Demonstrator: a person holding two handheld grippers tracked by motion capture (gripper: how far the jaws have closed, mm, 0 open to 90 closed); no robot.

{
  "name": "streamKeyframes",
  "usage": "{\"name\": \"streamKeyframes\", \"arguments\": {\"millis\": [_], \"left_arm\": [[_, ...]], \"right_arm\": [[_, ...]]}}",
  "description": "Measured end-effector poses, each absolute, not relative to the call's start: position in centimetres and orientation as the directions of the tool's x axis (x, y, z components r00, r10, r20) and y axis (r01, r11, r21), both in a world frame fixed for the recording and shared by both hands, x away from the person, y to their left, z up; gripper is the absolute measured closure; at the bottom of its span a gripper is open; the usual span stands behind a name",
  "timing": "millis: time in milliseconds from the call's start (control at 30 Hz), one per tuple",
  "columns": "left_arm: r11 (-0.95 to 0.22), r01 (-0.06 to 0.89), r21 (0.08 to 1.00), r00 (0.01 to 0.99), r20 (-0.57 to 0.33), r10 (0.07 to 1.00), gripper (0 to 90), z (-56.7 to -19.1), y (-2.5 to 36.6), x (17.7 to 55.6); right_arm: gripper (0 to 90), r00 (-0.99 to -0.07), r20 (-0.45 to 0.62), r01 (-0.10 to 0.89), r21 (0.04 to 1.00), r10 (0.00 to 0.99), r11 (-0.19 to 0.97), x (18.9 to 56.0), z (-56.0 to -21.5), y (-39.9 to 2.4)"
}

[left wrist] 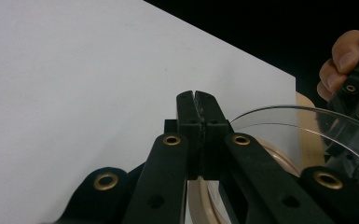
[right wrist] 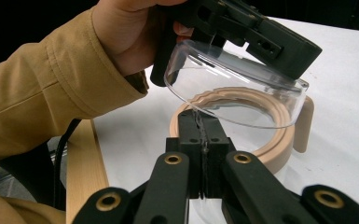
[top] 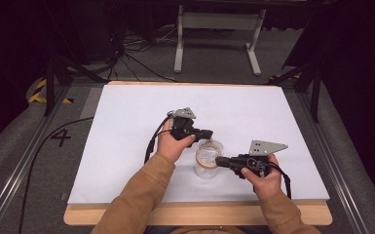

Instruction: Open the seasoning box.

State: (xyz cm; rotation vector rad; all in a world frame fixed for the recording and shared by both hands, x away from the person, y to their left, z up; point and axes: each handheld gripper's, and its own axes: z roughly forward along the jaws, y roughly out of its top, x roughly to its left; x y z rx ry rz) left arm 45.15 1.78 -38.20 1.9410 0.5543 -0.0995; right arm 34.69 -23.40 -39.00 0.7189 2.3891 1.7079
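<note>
The worktop [top: 126, 146] is a wooden board under a big white sheet, and pretty much everything happens near its front edge, a bit right of centre; that's where the glass jar [top: 207, 165] stands upright, with a tan wooden ring [right wrist: 279, 144] around its mouth, probably the collar the lid seats into. The clear lid [right wrist: 233, 88] is tilted up off the ring, higher on the left side as seen in the right gripper view, so I'd guess it's being lifted off or put on. The left tongs [top: 208, 132] come in from the far-left side of the jar and look clamped on the lid's rim; the left gripper view shows the jaws pressed together with the clear edge right beside them, though the exact pinch is hard to see. The right tongs [top: 220, 160] reach in from the right, jaws together on the jar's thin glass wall just under the ring, which makes sense as a steadying hold so the jar doesn't slide or tip.
</note>
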Motion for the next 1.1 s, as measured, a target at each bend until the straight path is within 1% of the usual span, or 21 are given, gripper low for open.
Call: {"name": "streamKeyframes", "arguments": {"millis": [233, 500, 567, 667, 767, 933, 1100], "left_arm": [[-0.331, 0.414, 0.848, 0.891, -0.305, 0.335, 90.0, -38.1, 1.8, 45.1], [-0.335, 0.385, 0.860, 0.892, -0.254, 0.374, 89.6, -37.2, 2.7, 44.9], [-0.352, 0.375, 0.858, 0.892, -0.231, 0.389, 89.3, -36.7, 3.2, 44.7], [-0.420, 0.353, 0.836, 0.896, -0.173, 0.409, 86.6, -35.6, 4.1, 44.3], [-0.463, 0.337, 0.820, 0.891, -0.119, 0.438, 86.8, -34.6, 5.3, 43.8], [-0.478, 0.344, 0.808, 0.879, -0.099, 0.467, 86.9, -34.1, 7.1, 43.1], [-0.477, 0.375, 0.795, 0.860, -0.106, 0.499, 86.6, -34.3, 8.8, 42.6]], "right_arm": [[90.0, -0.881, 0.170, 0.306, 0.917, 0.442, 0.257, 34.7, -39.0, -23.3], [90.0, -0.881, 0.166, 0.305, 0.915, 0.443, 0.263, 34.7, -38.9, -23.3], [90.0, -0.882, 0.162, 0.301, 0.916, 0.443, 0.264, 34.8, -38.9, -23.3], [90.0, -0.881, 0.155, 0.295, 0.919, 0.446, 0.263, 34.9, -38.6, -23.4], [90.0, -0.883, 0.143, 0.285, 0.920, 0.448, 0.268, 35.1, -38.3, -23.5], [90.0, -0.887, 0.139, 0.276, 0.924, 0.441, 0.265, 35.7, -37.8, -23.7], [90.0, -0.893, 0.124, 0.259, 0.928, 0.432, 0.269, 36.3, -37.2, -23.6]]}}
